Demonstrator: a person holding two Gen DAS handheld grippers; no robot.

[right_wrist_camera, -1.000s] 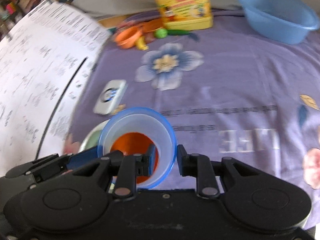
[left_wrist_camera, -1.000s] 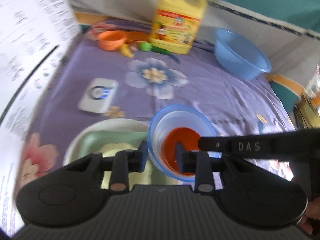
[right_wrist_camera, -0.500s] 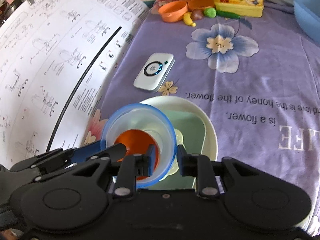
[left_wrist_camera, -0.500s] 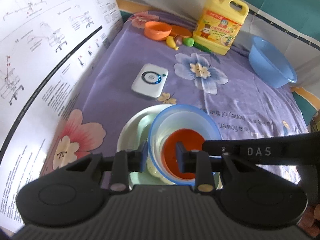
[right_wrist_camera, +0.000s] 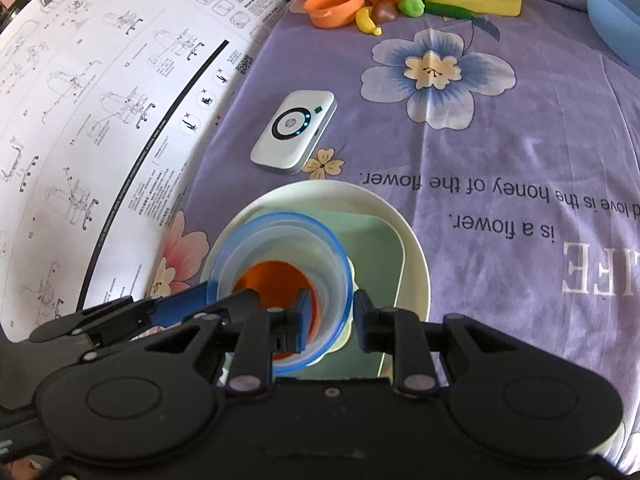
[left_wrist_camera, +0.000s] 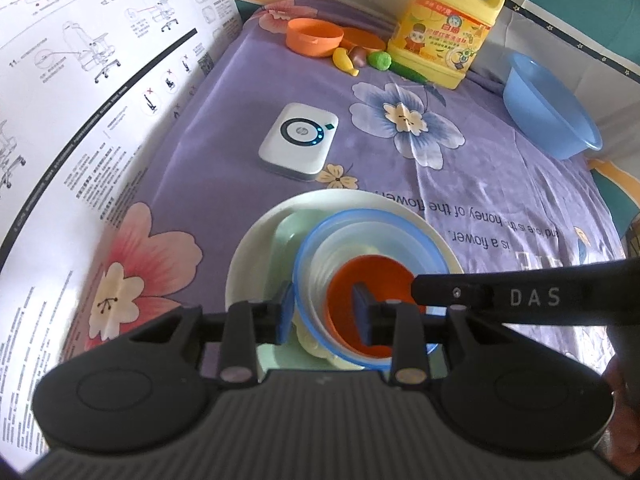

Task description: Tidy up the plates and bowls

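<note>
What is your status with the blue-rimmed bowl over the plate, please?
Left gripper and right gripper each clamp the blue-rimmed bowl's rim on opposite sides. Bowl sits over the white plate. White device lies clear beyond.

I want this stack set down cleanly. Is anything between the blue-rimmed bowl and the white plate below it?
Only the pale green square plate already on the white plate; the blue-rimmed bowl sits over it.

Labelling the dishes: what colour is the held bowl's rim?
Blue rim on a clear bowl with an orange base, clearest in the right wrist view.
</note>
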